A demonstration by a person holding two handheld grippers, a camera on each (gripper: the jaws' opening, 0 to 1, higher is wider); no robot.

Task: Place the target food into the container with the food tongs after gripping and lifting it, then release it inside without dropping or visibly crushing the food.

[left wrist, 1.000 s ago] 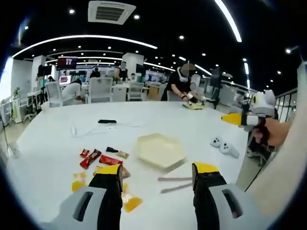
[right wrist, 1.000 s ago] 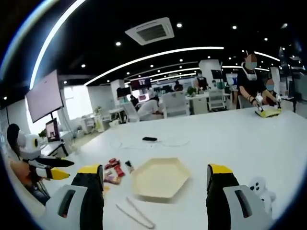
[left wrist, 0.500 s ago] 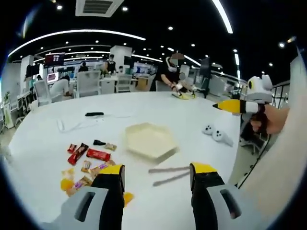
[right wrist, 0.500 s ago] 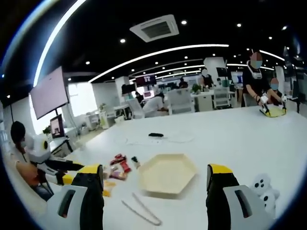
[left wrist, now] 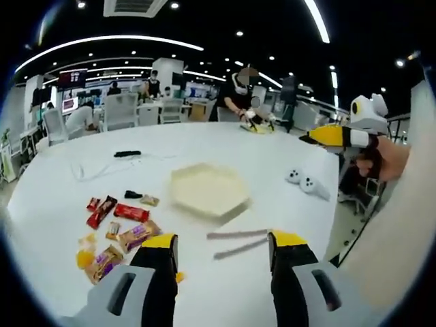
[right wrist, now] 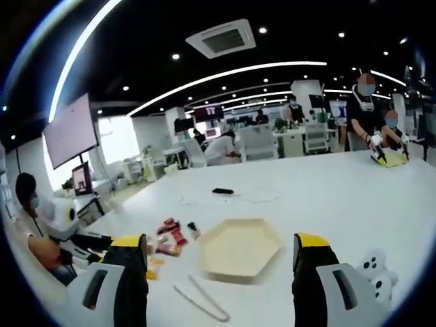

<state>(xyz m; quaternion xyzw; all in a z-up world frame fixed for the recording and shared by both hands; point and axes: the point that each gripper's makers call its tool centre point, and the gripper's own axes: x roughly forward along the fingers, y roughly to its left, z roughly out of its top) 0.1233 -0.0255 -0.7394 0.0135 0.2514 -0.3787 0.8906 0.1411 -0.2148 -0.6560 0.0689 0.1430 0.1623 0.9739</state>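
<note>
Looking along the left gripper (left wrist: 221, 255), its jaws stand wide apart and hold nothing. The food tongs (left wrist: 237, 243) lie flat on the table (left wrist: 54, 184) just ahead between them, long axis crosswise, so this gripper seems nearer. Beyond sits the hexagonal container (left wrist: 208, 189), with no food in it; wrapped snacks (left wrist: 119, 225) are scattered to its left. The right gripper (right wrist: 221, 262) is likewise agape and unladen; the tongs (right wrist: 201, 303) lie ahead-left, the container (right wrist: 238, 246) beyond.

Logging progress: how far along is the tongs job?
Nothing done: the tray holds no food. Nothing in hand: both grippers, left and right, are open above the table. Left: pick up the tongs, grip a snack, release it in the tray.
</note>
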